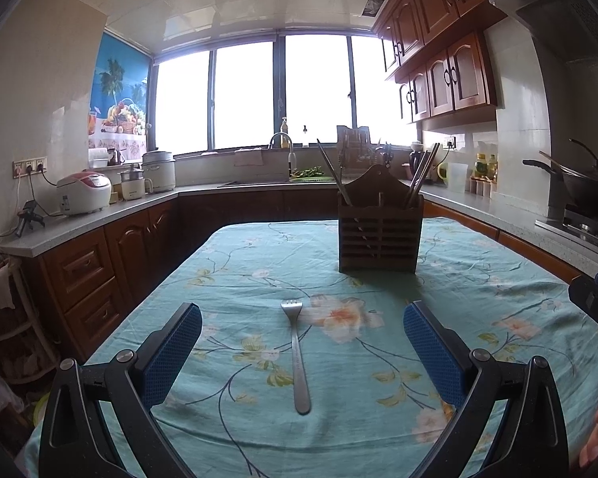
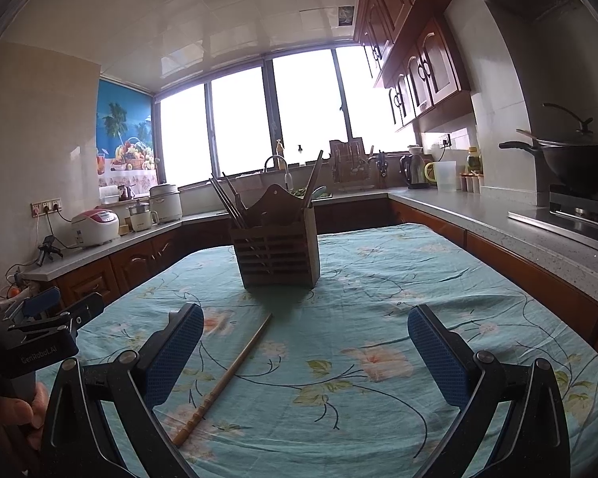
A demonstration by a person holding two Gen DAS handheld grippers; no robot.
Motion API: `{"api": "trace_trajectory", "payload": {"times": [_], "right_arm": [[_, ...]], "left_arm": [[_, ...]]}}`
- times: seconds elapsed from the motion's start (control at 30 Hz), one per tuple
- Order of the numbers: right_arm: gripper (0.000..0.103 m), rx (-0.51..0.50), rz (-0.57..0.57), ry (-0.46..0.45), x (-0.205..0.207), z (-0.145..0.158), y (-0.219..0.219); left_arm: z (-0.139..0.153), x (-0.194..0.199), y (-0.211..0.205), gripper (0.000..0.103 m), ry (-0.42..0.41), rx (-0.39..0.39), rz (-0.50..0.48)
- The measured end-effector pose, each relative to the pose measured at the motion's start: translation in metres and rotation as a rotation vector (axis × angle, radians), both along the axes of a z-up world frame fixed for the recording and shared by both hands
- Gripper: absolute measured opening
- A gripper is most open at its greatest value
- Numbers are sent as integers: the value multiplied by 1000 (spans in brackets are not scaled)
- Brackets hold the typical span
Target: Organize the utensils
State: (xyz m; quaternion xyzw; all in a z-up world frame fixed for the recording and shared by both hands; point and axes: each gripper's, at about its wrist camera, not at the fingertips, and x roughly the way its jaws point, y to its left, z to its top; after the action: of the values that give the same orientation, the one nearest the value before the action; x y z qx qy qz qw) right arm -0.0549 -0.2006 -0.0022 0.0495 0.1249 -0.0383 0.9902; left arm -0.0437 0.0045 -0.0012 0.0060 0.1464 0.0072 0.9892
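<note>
In the left wrist view the left gripper [image 1: 302, 342] hangs just above the table [image 1: 478, 279], its jaws spread wide and holding nothing, with a steel fork [image 1: 298, 354] lying flat on the flowered cloth between the two blue pads, tines pointing away toward a wooden utensil holder [image 1: 380, 235] that stands upright farther along the table. The holder already carries chopsticks [image 1: 420, 173] leaning out of its right compartment and another pair slanting out on its left. The step in hand looks like the approach to picking up the fork: the next move calls for lowering the jaws around the handle, closing on its thin edges, lifting it clear of the cloth and carrying it forward to drop it handle-down into a compartment; a flat fork on soft cloth may be awkward to pinch. In the right wrist view the right gripper [image 2: 305, 344] also has its jaws spread and empty, and a single wooden chopstick [image 2: 225, 378] lies on the cloth, running diagonally from near the left pad toward the holder [image 2: 277, 253], nearer to that pad than to the other. The gripper would need to shift sideways to centre on the stick before closing, then tip it upright for the holder. The left gripper shows at this view's left edge.
</note>
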Motion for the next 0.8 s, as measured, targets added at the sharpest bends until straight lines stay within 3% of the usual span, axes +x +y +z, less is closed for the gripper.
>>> {"api": "trace_trajectory", "payload": {"times": [0.8], "right_arm": [[103,0,19,-4,2,1,3]], "left_arm": [[1,-1,0,102,7,2,-12]]}}
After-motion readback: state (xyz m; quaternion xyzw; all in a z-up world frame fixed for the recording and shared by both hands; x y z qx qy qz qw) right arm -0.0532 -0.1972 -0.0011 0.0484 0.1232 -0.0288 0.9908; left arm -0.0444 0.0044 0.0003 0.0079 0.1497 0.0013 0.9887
